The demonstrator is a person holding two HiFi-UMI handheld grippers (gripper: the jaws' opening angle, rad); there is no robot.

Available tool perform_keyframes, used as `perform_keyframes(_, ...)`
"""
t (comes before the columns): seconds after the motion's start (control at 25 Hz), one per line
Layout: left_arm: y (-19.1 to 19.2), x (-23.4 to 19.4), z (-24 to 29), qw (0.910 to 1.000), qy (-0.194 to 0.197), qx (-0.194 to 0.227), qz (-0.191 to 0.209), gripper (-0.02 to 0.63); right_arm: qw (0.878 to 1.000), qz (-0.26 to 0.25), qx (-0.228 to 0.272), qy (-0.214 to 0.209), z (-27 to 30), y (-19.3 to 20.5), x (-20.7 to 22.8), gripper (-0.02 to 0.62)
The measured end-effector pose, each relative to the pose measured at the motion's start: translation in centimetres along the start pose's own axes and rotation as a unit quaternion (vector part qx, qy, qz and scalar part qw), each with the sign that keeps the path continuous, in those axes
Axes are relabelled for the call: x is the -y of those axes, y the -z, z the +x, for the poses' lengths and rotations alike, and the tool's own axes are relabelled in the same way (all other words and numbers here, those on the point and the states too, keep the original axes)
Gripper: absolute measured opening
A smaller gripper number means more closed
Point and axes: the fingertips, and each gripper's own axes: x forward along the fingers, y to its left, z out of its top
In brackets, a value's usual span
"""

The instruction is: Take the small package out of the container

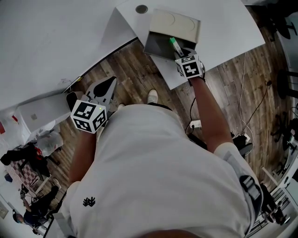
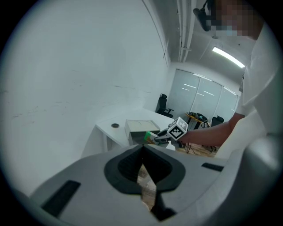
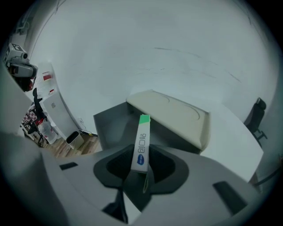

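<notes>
My right gripper (image 1: 182,56) is shut on a small white package with a green end (image 1: 175,46), holding it just over the open grey container (image 1: 160,44) on the white table (image 1: 223,28). In the right gripper view the package (image 3: 141,143) stands upright between the pads of the right gripper (image 3: 140,170), its green tip above the container's inside (image 3: 115,126); the beige lid (image 3: 172,112) is tipped back behind. My left gripper (image 1: 104,88) hangs low over the wooden floor by the person's side. The left gripper (image 2: 142,170) has its jaws together with nothing in them.
A round cable hole (image 1: 141,9) sits in the table behind the container. A second white surface (image 1: 42,42) fills the left. Cables and a power strip (image 1: 195,124) lie on the wooden floor. Office chairs (image 2: 163,103) stand far back.
</notes>
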Motion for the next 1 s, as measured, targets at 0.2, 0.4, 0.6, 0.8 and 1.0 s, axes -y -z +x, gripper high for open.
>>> perform_keyframes(0.2, 0.0, -0.4, -0.7, 1.0, 0.005, 0.004, -0.002, 0.006, 1.0, 0.001, 0.0, 0.009, -0.6, -0.1, 0.0, 0.1)
perform_keyframes(0.4, 0.4, -0.5, -1.1, 0.9998, 0.019, 0.007, -0.001, 0.006, 1.0, 0.003, 0.008, 0.025, -1.9, -0.6, 0.2, 0.098)
perform_keyframes(0.6, 0.8, -1.2, -1.8, 0.9994, 0.033, 0.013, 0.001, 0.006, 0.998, 0.012, 0.028, 0.046, -3.6, -1.6, 0.1, 0.098)
perform_keyframes(0.8, 1.6, -2.1, -2.9, 0.9986, 0.051, 0.015, 0.003, 0.006, 0.996, 0.029, 0.044, 0.065, -5.9, -2.4, -0.9, 0.097)
perform_keyframes(1.0, 2.0, -2.7, -3.8, 0.9968, 0.076, 0.021, 0.012, 0.007, 0.994, 0.051, 0.057, 0.081, -8.7, -3.0, -2.6, 0.097)
